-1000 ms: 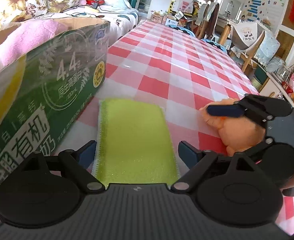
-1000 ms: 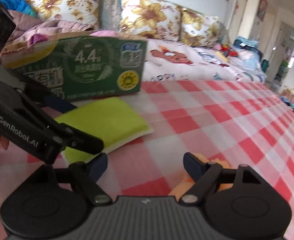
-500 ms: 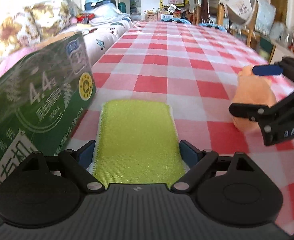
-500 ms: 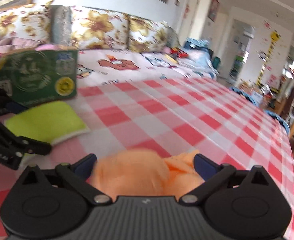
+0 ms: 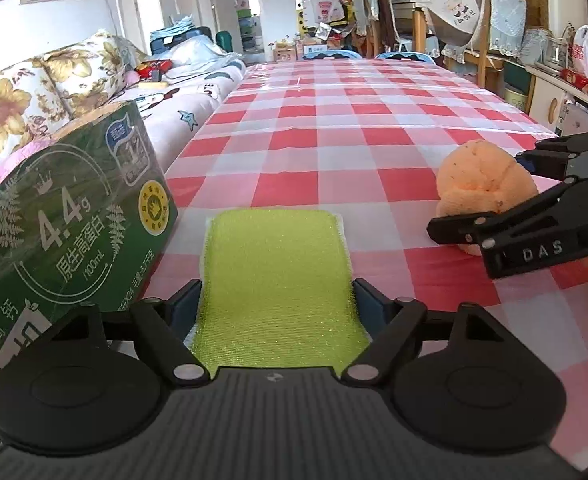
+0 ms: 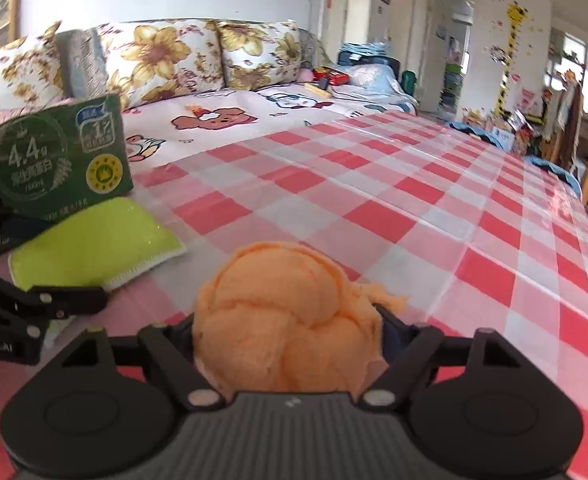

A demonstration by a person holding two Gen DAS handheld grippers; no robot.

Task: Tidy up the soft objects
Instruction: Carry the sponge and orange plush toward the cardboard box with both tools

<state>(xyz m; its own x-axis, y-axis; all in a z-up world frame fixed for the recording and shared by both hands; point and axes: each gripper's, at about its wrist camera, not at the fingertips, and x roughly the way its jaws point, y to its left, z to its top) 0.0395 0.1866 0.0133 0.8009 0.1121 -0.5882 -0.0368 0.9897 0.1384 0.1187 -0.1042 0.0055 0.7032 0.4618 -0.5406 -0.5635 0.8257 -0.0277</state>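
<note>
Two soft things are lying on the red and white checked tablecloth (image 5: 334, 152), and each one is sitting between the fingers of one gripper. At the far left, a green milk carton box (image 5: 66, 224) is standing on the table edge, with something pink showing over its open top. Just beside the box, the lime-green cleaning cloth (image 5: 278, 280) is lying flat on the table, its white border showing at the far end. The left gripper (image 5: 276, 300) is reaching over the near end of this cloth; its jaws are closing, with a blue pad at each long side of the cloth, right at its edges, but I cannot tell if they are already pressing it. To the right, apart from the cloth, the orange plush toy (image 6: 290, 320) is resting on the table. The right gripper (image 6: 290, 336) is closing around it, and the toy is filling the whole space between the two fingers, so the pads are touching its sides. Behind the table, a sofa with flowered cushions (image 6: 166, 56) is standing along the wall.
</note>
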